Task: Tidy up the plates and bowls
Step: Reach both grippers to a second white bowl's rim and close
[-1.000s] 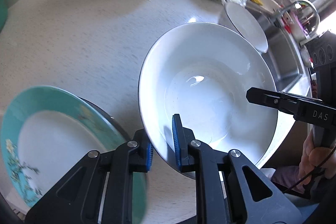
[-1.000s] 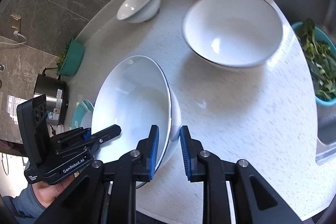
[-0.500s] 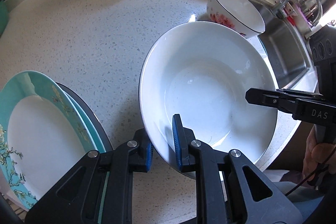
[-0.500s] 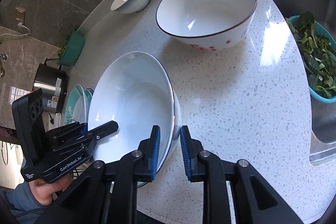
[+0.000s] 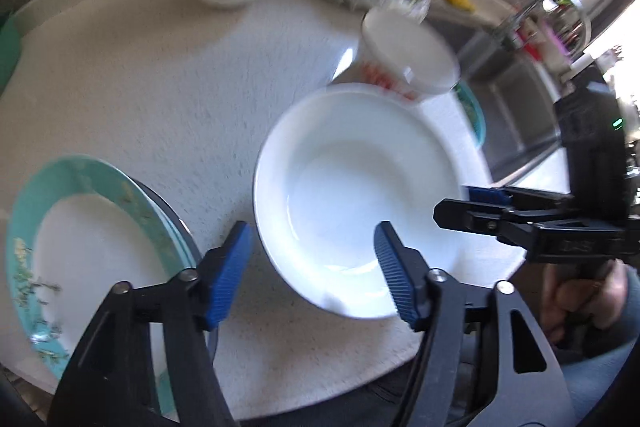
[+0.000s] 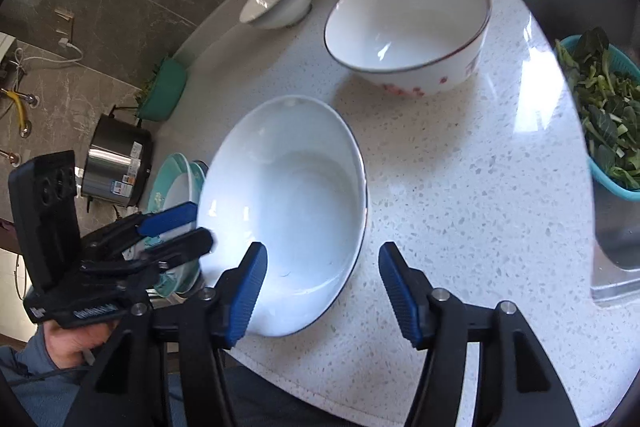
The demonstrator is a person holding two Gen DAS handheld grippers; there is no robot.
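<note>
The left hand-held gripper is angled steeply down, its jaws just spread off the wide white bowl's rim; the right hand-held gripper is likewise spread, the rim between its jaws unpinched; the bowl is rested on the desk.

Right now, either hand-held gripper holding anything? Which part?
Nothing held. Both jaws have just been opening off the big white bowl's rim: left hand-held gripper and right hand-held gripper straddle it, pads clear.
</note>
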